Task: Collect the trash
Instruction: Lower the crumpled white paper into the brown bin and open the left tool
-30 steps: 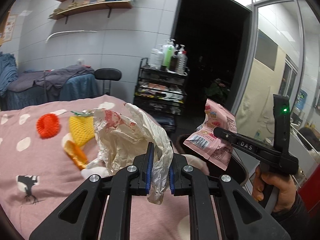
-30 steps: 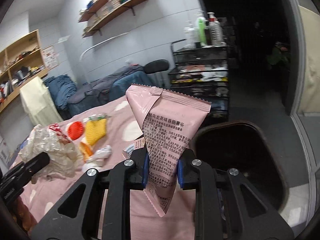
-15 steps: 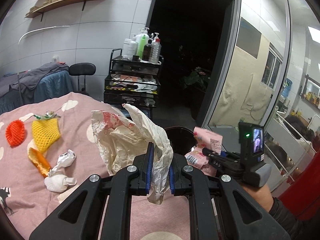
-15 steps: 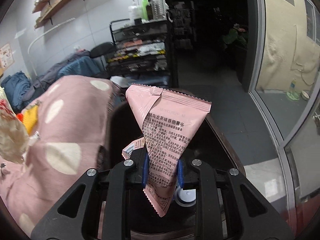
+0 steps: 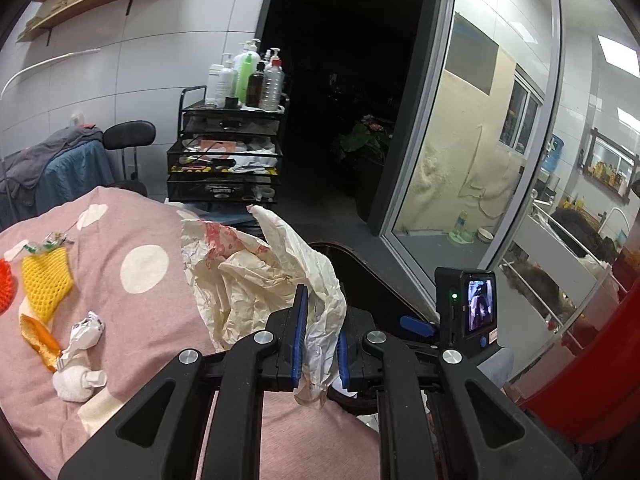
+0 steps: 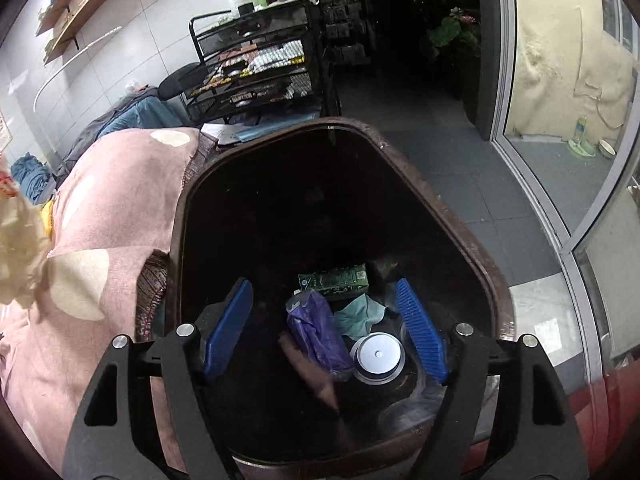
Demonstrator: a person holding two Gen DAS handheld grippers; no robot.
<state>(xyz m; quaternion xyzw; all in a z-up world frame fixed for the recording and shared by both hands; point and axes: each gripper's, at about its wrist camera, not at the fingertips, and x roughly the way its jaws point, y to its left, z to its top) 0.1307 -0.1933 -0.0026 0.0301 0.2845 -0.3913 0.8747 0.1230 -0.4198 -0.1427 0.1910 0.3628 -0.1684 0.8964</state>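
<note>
My left gripper [image 5: 319, 338] is shut on a crumpled cream and red paper wrapper [image 5: 264, 276], held above the pink spotted bedspread [image 5: 136, 236] beside the bin. My right gripper [image 6: 324, 328] is open and empty, pointing down into the dark brown trash bin [image 6: 436, 208]. A blurred pinkish-brown shape [image 6: 308, 368] shows inside the bin below the open fingers. The bin holds a purple wrapper [image 6: 316, 332], a green carton [image 6: 334, 278], a teal scrap [image 6: 358, 314] and a white lid [image 6: 378, 354]. The right gripper's body and camera screen [image 5: 478, 308] show in the left wrist view.
On the bedspread lie a yellow foam net [image 5: 46, 276], a red net [image 5: 6, 288], an orange peel [image 5: 38, 338] and white crumpled tissue [image 5: 80, 368]. A black wire cart with bottles [image 5: 228, 152] stands behind. A glass door [image 5: 472, 152] is to the right.
My right gripper opened over the bin and the pink snack packet is gone from its fingers. My left gripper moved toward the bin, still holding the paper wrapper.
</note>
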